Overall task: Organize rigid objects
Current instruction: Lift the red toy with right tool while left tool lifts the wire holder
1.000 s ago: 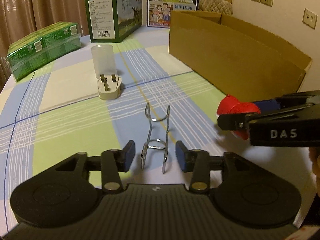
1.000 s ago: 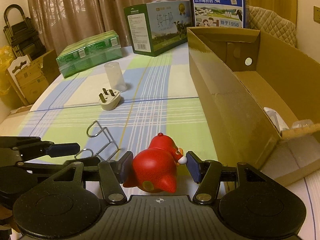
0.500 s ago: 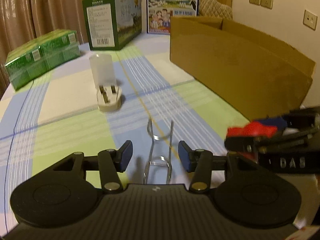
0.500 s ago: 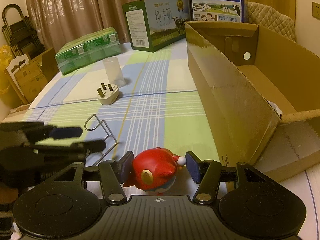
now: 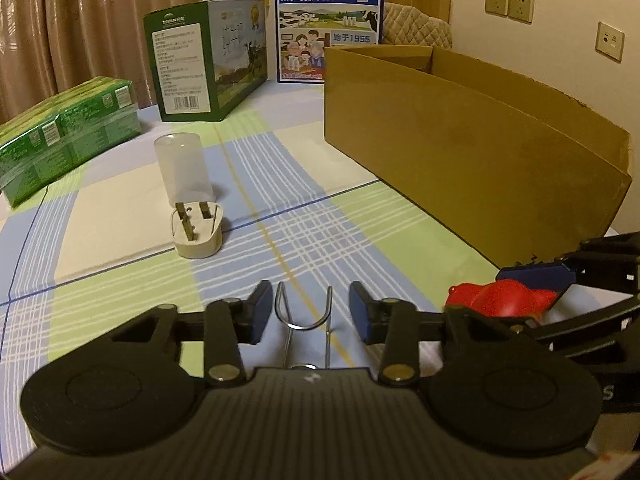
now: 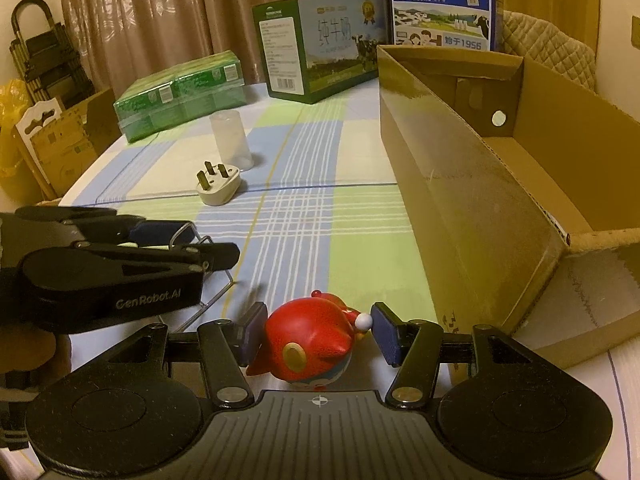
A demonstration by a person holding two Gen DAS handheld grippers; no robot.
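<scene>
The left gripper (image 5: 306,312) hangs over a bent wire rack (image 5: 305,322) lying on the bench (image 5: 120,216), which wears a checked cloth of blue, green and cream. The rack is thin bright metal, two parallel prongs joined by a curved loop, and it lies between the blue-padded fingers (image 5: 256,312); these are closing in on it, yet a gap shows on each side, so they do not press on the wire.

The right gripper (image 6: 318,332) has its fingers (image 6: 386,334) clamped on a red toy figure (image 6: 308,338). The toy is glossy and rounded, with a gold disc on its side, a small white ball at the tip beside one pad, and a light patch underneath. It sits low at the bench's near edge, just beside the corner of an open cardboard box (image 6: 460,208).

Further back a white three-pin plug (image 5: 196,232) lies pins up, and a translucent plastic cup (image 5: 182,168) stands upside down just behind it. Green wrapped cartons (image 5: 60,136), a green milk box (image 5: 208,60) and a blue milk box (image 5: 328,24) stand along the far side.
</scene>
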